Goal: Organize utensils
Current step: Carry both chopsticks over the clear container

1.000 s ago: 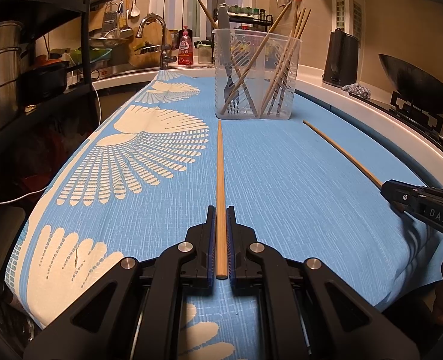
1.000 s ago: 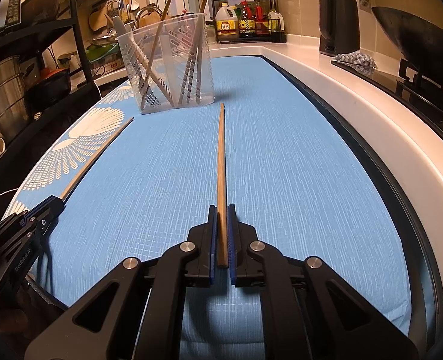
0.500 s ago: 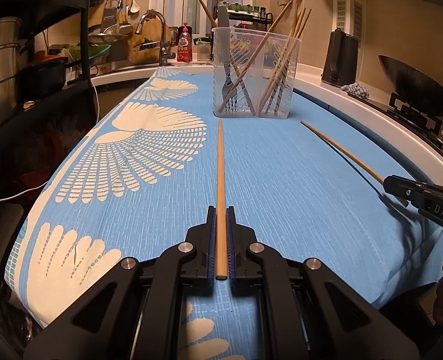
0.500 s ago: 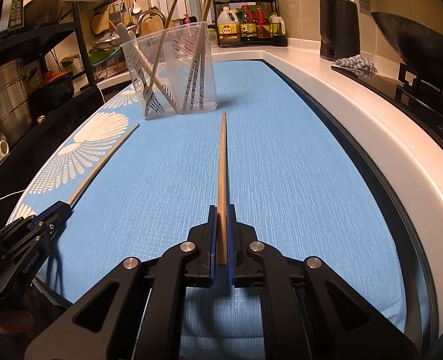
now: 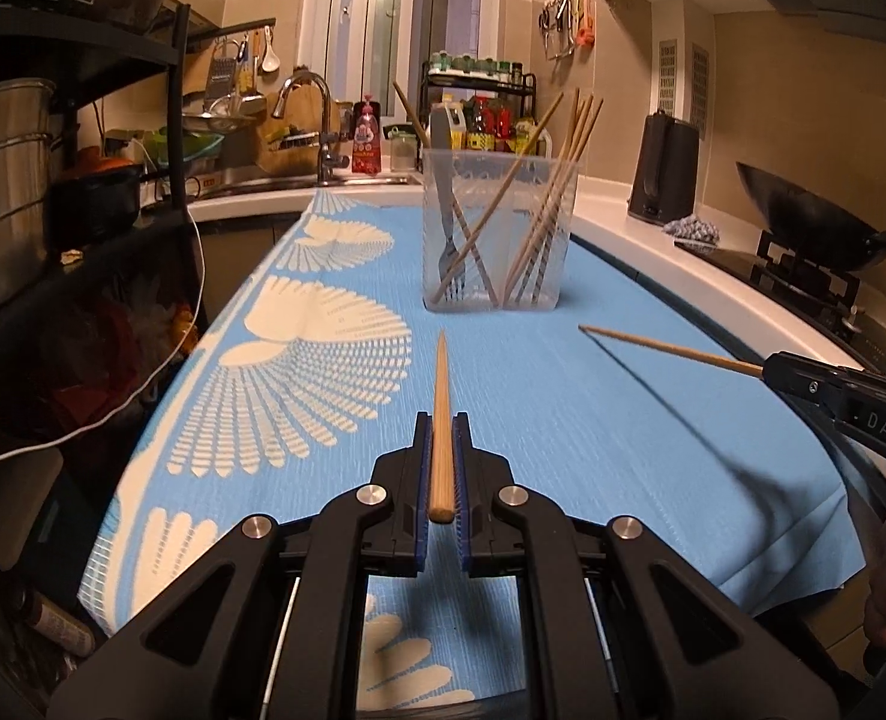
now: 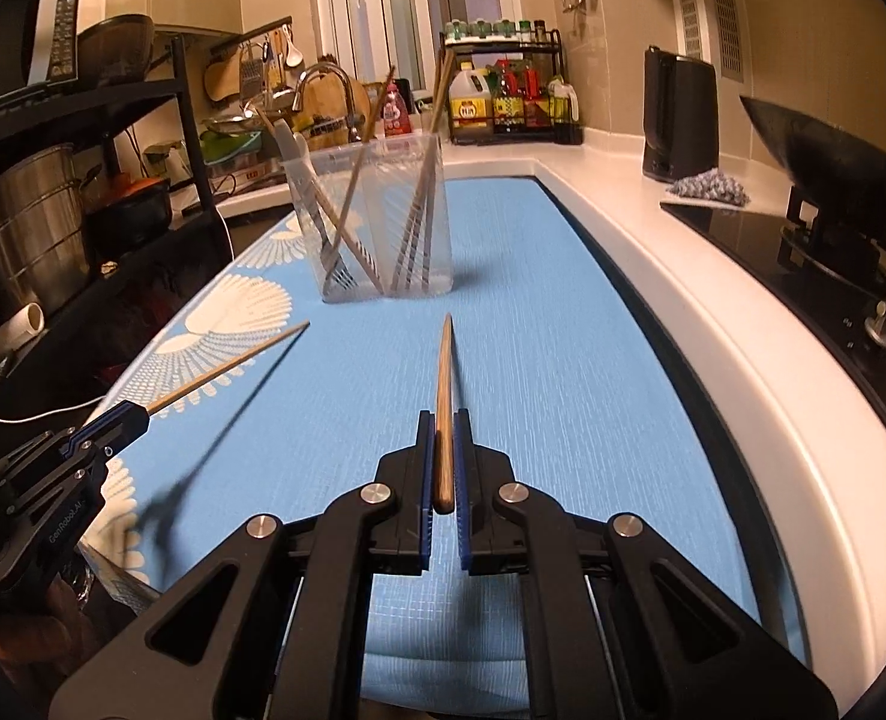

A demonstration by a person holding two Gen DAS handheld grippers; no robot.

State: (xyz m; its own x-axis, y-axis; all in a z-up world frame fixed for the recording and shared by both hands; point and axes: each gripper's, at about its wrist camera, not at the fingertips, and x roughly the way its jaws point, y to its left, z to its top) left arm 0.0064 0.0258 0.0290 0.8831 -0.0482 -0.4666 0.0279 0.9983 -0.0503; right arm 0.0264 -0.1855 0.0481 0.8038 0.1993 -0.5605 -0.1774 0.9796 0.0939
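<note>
Two loose chopsticks are counted — one (image 5: 441, 414) clamped between the left gripper (image 5: 441, 468) pads, one (image 6: 444, 396) between those of the right gripper (image 6: 441, 468). One clear container (image 5: 498, 228) is seen ahead of both tongs; one fork (image 5: 447, 252) is made out inside it. The chopsticks within — several, crossing — cannot be counted exactly.

Blue cloth (image 5: 592, 420) with cream fan pattern; tan chopsticks (image 5: 441, 408); black wok (image 5: 802, 222).

Black kettle (image 5: 664, 168), wok (image 5: 814, 222), faucet (image 5: 314, 120)
</note>
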